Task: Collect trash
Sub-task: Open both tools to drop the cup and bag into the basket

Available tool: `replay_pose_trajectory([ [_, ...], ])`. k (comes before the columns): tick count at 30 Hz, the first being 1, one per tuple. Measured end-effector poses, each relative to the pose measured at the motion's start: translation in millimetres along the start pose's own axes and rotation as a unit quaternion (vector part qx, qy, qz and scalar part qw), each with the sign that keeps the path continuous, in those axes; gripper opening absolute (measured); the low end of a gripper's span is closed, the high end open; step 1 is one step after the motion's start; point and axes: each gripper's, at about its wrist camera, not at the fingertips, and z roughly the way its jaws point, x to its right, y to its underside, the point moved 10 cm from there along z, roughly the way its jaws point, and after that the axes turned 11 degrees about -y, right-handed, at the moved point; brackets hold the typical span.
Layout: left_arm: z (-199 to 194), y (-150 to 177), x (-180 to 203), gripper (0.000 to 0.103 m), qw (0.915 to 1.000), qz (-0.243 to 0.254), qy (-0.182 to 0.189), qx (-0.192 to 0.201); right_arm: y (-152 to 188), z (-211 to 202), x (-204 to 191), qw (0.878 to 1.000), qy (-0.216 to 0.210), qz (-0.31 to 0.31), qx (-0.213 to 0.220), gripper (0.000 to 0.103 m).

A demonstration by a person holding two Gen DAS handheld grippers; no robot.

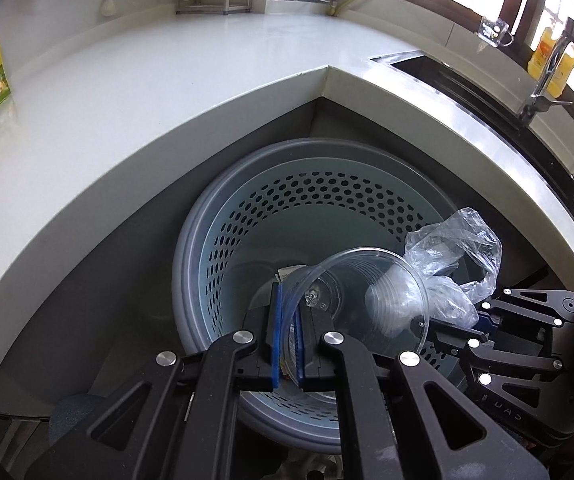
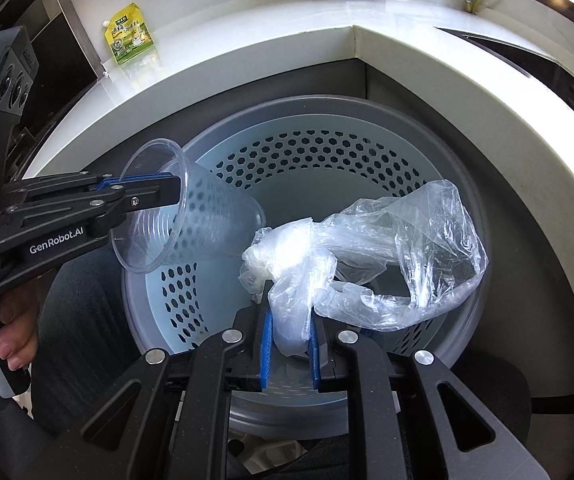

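Over the perforated bin [image 2: 307, 184]: left gripper [image 1: 287, 320] pinching rim of clear cup [image 1: 351, 296]; right gripper [image 2: 292, 334] clamped on crumpled plastic bag [image 2: 387, 256]. Green pouch [image 2: 131, 34] lying on counter [image 2: 247, 40].

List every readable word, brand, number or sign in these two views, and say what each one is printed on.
"GenRobot.AI": white lettering on the side of the left gripper, seen in the right wrist view.
Green and yellow pouch on the counter: printed text too small and blurred to read.
Yellow bottle by the sink: label unreadable.
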Motion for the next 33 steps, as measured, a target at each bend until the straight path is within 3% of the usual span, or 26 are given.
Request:
replay_pose_trajectory([
  [4,1.5,-1.2,0.6,0.007,1.0000,0.003,0.000,-0.001,-1.9,-0.2,-0.2,1.000,0.003,0.002,0.002,0.015],
  [6,1.1,-3.1,0.3,0.007,1.0000,0.004,-0.002,0.000,-3.5,-1.3,1.1,1.000,0.006,0.003,0.002,0.024],
  [8,-1.1,-4.8,-0.6,0.013,1.0000,0.004,-0.003,0.001,-5.3,-4.5,1.3,1.000,0.008,0.003,0.007,0.027],
  [11,-7.0,-9.1,-4.4,0.030,0.9999,-0.004,-0.009,0.011,-8.0,-8.8,3.3,1.000,0.014,0.003,0.011,0.040],
  [13,-11.3,-11.8,-6.9,0.036,0.9998,-0.007,-0.012,0.016,-9.0,-11.3,3.0,1.000,0.016,0.002,0.013,0.043],
  [14,-13.6,-12.8,-8.1,0.044,0.9997,-0.009,-0.014,0.018,-9.4,-12.5,2.5,1.000,0.017,0.002,0.014,0.049],
  [15,-16.3,-14.4,-9.5,0.059,0.9996,-0.013,-0.015,0.021,-9.6,-14.0,2.3,1.000,0.019,0.001,0.016,0.057],
  [18,-27.0,-20.5,-13.3,0.086,0.9988,-0.029,-0.010,0.038,-9.9,-15.9,-1.6,1.000,0.020,-0.005,0.017,0.065],
  [21,-34.9,-25.8,-16.0,0.093,0.9981,-0.037,-0.013,0.047,-10.8,-18.9,-4.8,1.000,0.022,-0.004,0.021,0.073],
  [33,-54.9,-28.8,-18.5,0.096,0.9970,-0.043,-0.020,0.061,-4.2,-36.9,-2.7,0.999,0.034,0.000,0.040,0.082],
])
